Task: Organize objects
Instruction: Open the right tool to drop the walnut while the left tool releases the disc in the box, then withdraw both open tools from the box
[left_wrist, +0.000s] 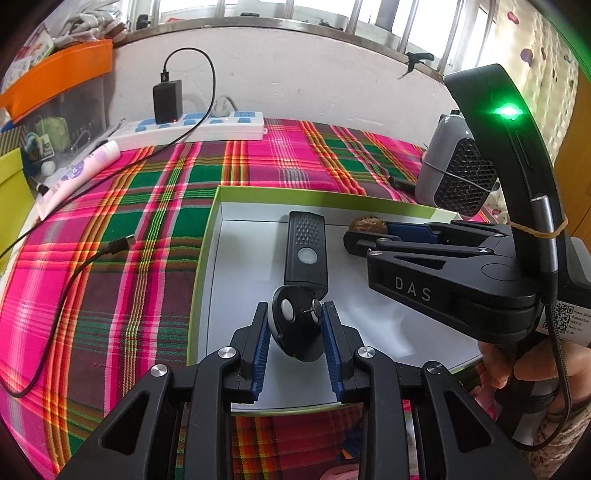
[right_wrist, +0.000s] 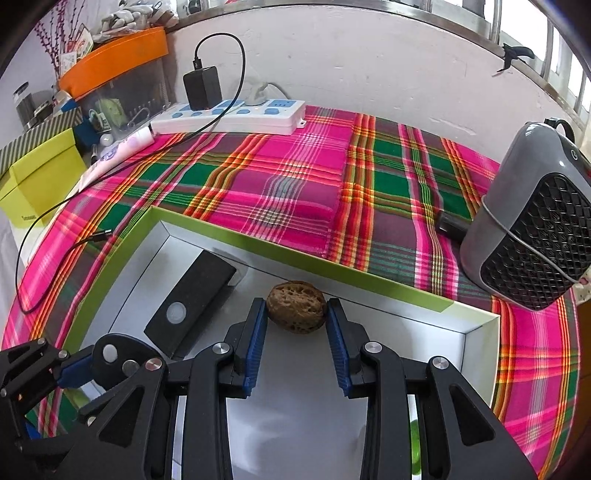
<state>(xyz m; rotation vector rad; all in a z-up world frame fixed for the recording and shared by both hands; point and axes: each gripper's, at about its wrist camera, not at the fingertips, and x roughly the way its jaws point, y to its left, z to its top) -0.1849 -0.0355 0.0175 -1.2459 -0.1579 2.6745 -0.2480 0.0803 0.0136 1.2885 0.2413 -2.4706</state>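
Spreading across the whole work surface is a pink-and-green plaid cloth (right_wrist: 295, 192), and on it sits a shallow white box with a lime-green rim (right_wrist: 295, 264), the place where things are being gathered. A grey fan heater (right_wrist: 532, 236) stands on the cloth off to the box's right; a white power strip (right_wrist: 236, 118) lies along the far wall.

Inside the box, a black rectangular device with a round button (left_wrist: 306, 251) lies flat, its long axis running away from the left gripper (left_wrist: 295, 328). That gripper's blue pads are closed on a small black rounded gadget with two silver buttons (left_wrist: 295, 325), held just at the near end of the rectangular device and, by my reading, low over the box floor or touching it.

The right gripper (right_wrist: 297, 321) has its pads pressed against both sides of a walnut (right_wrist: 297, 306), whose long axis runs across from pad to pad. The walnut sits at the very fingertips, near the box's far wall and right of the black device; whether it rests on the floor I cannot tell.

Both objects appear already inside the box, so the coming move likely turns on release: each item lies straight ahead between its own fingers, the two grippers are well apart, and opening should leave them clear of each other.
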